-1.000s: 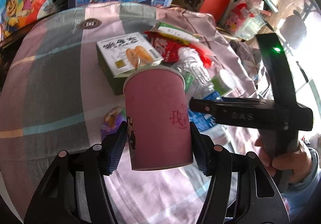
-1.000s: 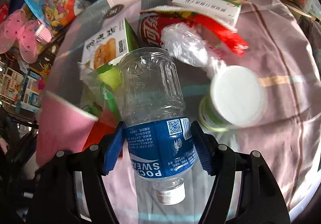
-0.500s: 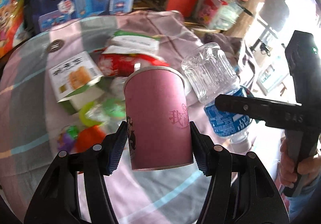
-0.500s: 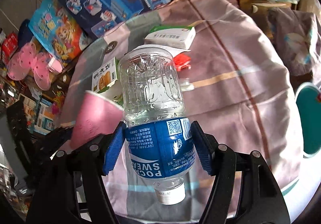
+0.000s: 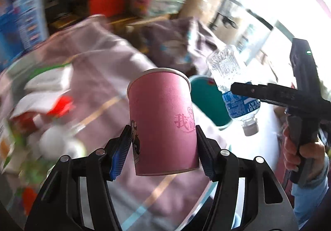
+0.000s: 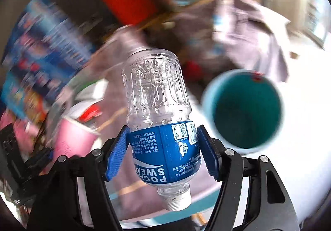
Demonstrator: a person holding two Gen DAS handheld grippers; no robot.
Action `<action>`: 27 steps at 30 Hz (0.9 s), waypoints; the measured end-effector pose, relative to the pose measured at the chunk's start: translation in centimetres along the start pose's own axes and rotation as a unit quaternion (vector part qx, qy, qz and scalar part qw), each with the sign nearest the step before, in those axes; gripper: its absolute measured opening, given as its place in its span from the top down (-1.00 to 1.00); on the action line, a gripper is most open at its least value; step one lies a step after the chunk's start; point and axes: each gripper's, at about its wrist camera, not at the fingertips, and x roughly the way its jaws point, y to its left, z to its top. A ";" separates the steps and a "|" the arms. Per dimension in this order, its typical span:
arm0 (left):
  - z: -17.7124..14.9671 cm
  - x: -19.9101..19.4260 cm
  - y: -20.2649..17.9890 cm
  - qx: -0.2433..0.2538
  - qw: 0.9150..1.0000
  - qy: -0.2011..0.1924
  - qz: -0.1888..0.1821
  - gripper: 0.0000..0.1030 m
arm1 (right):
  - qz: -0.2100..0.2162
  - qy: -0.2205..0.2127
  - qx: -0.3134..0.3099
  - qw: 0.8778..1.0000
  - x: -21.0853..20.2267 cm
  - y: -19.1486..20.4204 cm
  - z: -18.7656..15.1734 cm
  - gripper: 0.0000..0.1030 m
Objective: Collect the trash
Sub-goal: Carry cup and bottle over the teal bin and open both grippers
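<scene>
Left gripper (image 5: 163, 148): both blue pads are clamped on the lower part of a pink paper cup (image 5: 161, 119). The cup stands rim-up at the centre of the left wrist view, clear of the surface below.

Right gripper (image 6: 163, 152): both blue pads are clamped on the blue label of a clear plastic bottle (image 6: 159, 111). The bottle is inverted, its white cap toward the bottom of the frame and its base toward the upper centre. In the left wrist view the same bottle appears at centre right, held by the right gripper, with a person's hand (image 5: 300, 148) on the black handle at the right edge.

A teal bin (image 6: 244, 111) lies open-mouthed at centre right of the right wrist view, just beside the bottle in the frame; in the left wrist view it sits between the cup and the bottle.

Remaining litter (image 5: 41, 107), heavily blurred, lies on the striped pink-grey cloth (image 5: 107, 90) at the left of the left wrist view. Individual items cannot be identified.
</scene>
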 end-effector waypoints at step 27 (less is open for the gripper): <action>6.3 21.5 -10.7 0.099 0.985 0.138 -0.040 -0.19 | -0.050 0.108 0.152 0.981 10.6 -16.9 1.7 -0.25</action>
